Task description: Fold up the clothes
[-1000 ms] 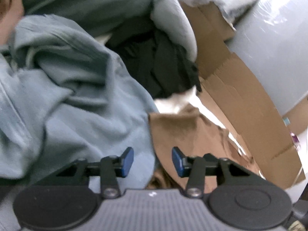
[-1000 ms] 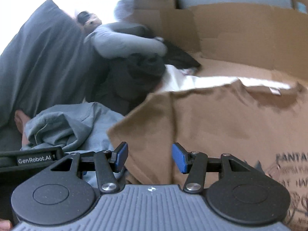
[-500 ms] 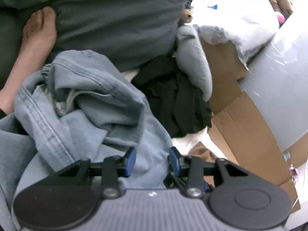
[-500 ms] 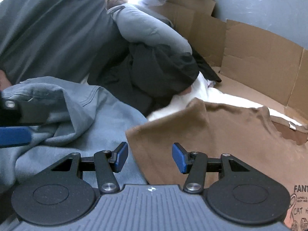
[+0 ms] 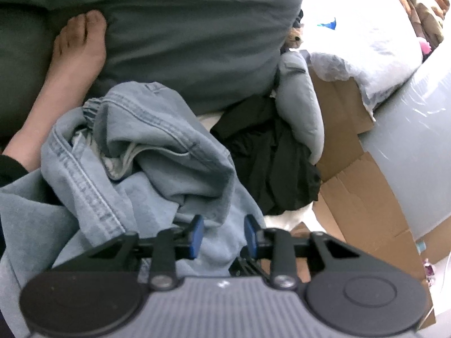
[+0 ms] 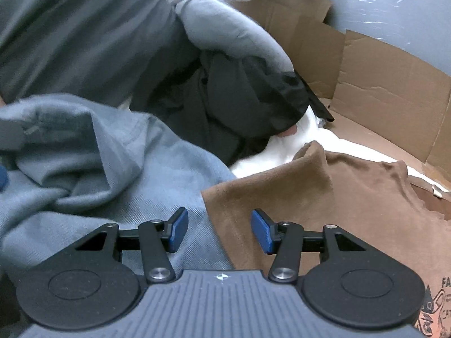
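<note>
Clothes everywhere in this one. Biggest item is the light blue jeans (image 5: 157,152), bunched up in a heap right in front of the left gripper (image 5: 222,235), waistband seam and a bit of white pocket lining showing. That gripper's blue fingers (image 5: 196,235) are closing with a fold of the denim sitting between them, but I can't see the pads actually pressing on it.

The right gripper (image 6: 220,231) hangs over the spot where the jeans (image 6: 118,174) meet a brown t-shirt (image 6: 338,205). Its jaws stand apart, nothing pinched, shirt edge and denim just below the gap. The shirt lies mostly flat on a flattened cardboard box (image 6: 380,84), with a printed graphic (image 6: 434,312) at the lower right corner. Only letters I can make out are "FA" and "CA", rest is cut off.

Behind the jeans there's a crumpled black garment (image 5: 273,163) and a grey padded thing (image 5: 301,112) leaning on it, some white fabric (image 6: 284,146) poking out between black and brown. A big dark grey pillow (image 5: 183,36) sits at the back, and the person's bare foot (image 5: 76,53) rests against it on the left. No brand tags readable on any of the clothing.
</note>
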{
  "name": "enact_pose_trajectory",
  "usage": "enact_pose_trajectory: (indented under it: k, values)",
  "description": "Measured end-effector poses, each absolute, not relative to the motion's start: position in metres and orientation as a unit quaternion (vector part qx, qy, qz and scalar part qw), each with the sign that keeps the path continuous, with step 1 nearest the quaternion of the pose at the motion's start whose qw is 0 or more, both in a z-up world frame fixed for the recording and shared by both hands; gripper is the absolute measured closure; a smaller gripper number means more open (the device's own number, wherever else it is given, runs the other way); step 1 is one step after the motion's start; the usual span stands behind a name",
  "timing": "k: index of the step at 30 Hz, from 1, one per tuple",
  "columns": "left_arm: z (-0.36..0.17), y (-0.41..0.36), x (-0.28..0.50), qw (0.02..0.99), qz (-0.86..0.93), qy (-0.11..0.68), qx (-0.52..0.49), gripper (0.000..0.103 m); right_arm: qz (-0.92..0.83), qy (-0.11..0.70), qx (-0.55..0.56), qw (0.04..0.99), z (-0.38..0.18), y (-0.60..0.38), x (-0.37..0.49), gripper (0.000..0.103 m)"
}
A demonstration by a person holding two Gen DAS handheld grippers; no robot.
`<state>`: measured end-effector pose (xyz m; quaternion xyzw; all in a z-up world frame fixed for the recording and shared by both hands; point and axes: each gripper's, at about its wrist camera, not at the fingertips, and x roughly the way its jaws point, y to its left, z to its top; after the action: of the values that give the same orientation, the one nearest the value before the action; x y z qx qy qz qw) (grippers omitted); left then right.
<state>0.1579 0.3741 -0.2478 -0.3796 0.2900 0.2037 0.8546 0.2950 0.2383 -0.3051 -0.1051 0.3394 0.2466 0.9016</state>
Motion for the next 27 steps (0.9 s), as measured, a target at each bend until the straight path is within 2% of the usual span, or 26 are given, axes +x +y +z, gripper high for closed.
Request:
enact_pose_trajectory:
  k: [7,11,16,19,22,27]
  values:
    - [-0.25,0.373,0.159,0.856,0.202,0.291,-0.376,0.07,0.244,0.354,-0.116,0.896,-0.315,0.246,0.309,0.048]
    - [-0.255,0.374,0.162,0.85,0.202,0.298,-0.384,0.07,0.252,0.38,-0.063,0.888,-0.313,0.234,0.322,0.066]
    - [-0.259,0.37,0.164,0.85,0.204,0.305,-0.378,0.07,0.259,0.405,0.005,0.877,-0.309,0.217,0.336,0.082]
    - [-0.262,0.362,0.168,0.856,0.2,0.31,-0.362,0.07,0.266,0.401,0.011,0.876,-0.303,0.212,0.333,0.088]
    - [-0.266,0.354,0.174,0.859,0.196,0.318,-0.351,0.07,0.273,0.392,0.013,0.879,-0.291,0.203,0.328,0.099]
    - [-0.264,0.34,0.178,0.87,0.192,0.317,-0.326,0.07,0.263,0.377,0.038,0.887,-0.271,0.173,0.331,0.102]
